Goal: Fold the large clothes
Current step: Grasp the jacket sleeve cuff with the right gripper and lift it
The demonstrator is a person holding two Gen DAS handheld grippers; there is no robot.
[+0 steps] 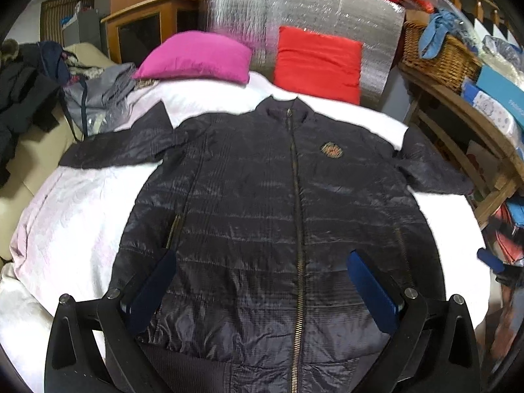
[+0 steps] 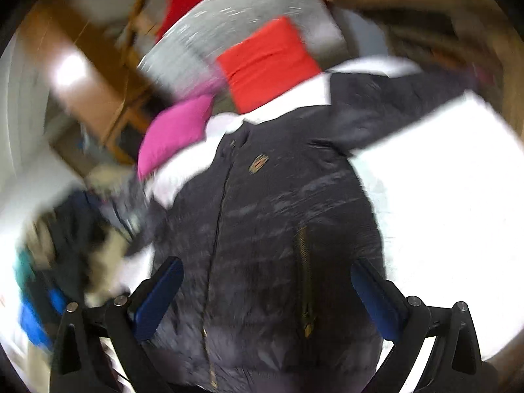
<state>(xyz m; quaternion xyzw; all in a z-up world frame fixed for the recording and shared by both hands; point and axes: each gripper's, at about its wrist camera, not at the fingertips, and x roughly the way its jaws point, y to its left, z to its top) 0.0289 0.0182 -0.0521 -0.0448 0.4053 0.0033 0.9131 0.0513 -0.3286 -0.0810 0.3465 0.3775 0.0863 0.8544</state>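
A dark quilted jacket (image 1: 262, 203) lies flat and face up on a white bed (image 1: 72, 216), zipped, with both sleeves spread out sideways and the collar toward the pillows. My left gripper (image 1: 262, 262) is open and empty, hovering above the jacket's lower front near the hem. In the right wrist view, which is blurred by motion and tilted, the same jacket (image 2: 268, 229) fills the middle. My right gripper (image 2: 265, 275) is open and empty above the jacket's lower part, near a pocket zip (image 2: 304, 278).
A pink pillow (image 1: 196, 55) and a red pillow (image 1: 319, 64) lie at the head of the bed against a silver foil panel (image 1: 294, 9). Clothes are piled on a sofa (image 1: 42, 98) at left. A wicker basket (image 1: 439, 52) and boxes sit on shelves at right.
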